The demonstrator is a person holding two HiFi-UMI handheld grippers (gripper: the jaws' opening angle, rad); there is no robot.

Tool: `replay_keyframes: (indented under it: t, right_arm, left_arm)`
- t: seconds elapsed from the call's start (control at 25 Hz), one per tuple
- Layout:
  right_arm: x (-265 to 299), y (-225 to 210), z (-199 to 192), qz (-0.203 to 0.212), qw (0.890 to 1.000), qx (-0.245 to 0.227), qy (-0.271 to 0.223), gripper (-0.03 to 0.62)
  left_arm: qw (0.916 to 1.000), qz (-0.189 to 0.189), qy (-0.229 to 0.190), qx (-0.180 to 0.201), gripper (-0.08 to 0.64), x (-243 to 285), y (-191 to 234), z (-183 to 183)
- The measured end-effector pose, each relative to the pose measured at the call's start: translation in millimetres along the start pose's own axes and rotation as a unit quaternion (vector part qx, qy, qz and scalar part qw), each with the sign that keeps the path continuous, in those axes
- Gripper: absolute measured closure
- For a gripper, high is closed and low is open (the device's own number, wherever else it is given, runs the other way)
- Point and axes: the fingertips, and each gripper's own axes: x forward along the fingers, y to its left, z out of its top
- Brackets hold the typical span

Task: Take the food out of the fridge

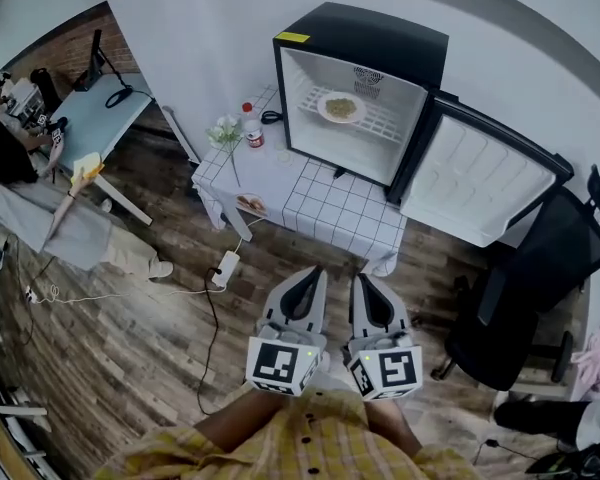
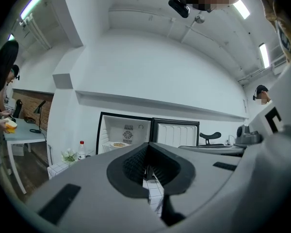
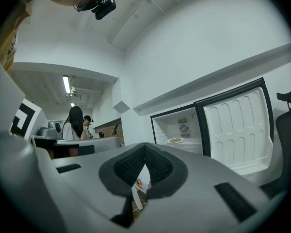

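A small black fridge (image 1: pixel 380 38) stands on a white tiled table (image 1: pixel 310 203), its door (image 1: pixel 485 183) swung open to the right. Inside, a plate of food (image 1: pixel 341 107) lies on the wire shelf; the same plate of food (image 2: pixel 119 144) shows in the left gripper view, and the plate of food (image 3: pixel 175 141) in the right gripper view. My left gripper (image 1: pixel 311 280) and right gripper (image 1: pixel 364 288) hang side by side over the floor, short of the table, both shut and empty. Both point towards the fridge.
On the table are a red-capped bottle (image 1: pixel 250 128), a small flower bunch (image 1: pixel 225 133) and another plate (image 1: pixel 250 204). A black office chair (image 1: pixel 525 288) stands right of the table. A power strip and cable (image 1: pixel 225 266) lie on the floor. A person sits at a desk (image 1: pixel 100 118) far left.
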Motion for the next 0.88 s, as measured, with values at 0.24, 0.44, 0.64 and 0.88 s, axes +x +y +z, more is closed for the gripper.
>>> replay_keyframes:
  t: [0.24,0.44,0.64,0.88]
  right_arm:
    - [16,-11,-7,0.003,1.0,0.003,0.012,0.586]
    - [42,-28,-9,-0.008,1.0,-0.002,0.016,0.586]
    - [79,-47,-1,-0.018,1.0,-0.008,0.013,0.586]
    - [134,-71,6,-0.039,0.999,-0.009,0.015,0.586]
  left_arm:
    - [1.0,0.0,0.006,0.001,0.554,21,10,-8]
    - [0.9999,-0.009,-0.003,-0.007,0.554,53,21,-6]
    - [0.9999,-0.014,-0.005,-0.007,0.554,90,44,-4]
    - [0.9994,-0.028,-0.002,-0.019,0.554,144,73,3]
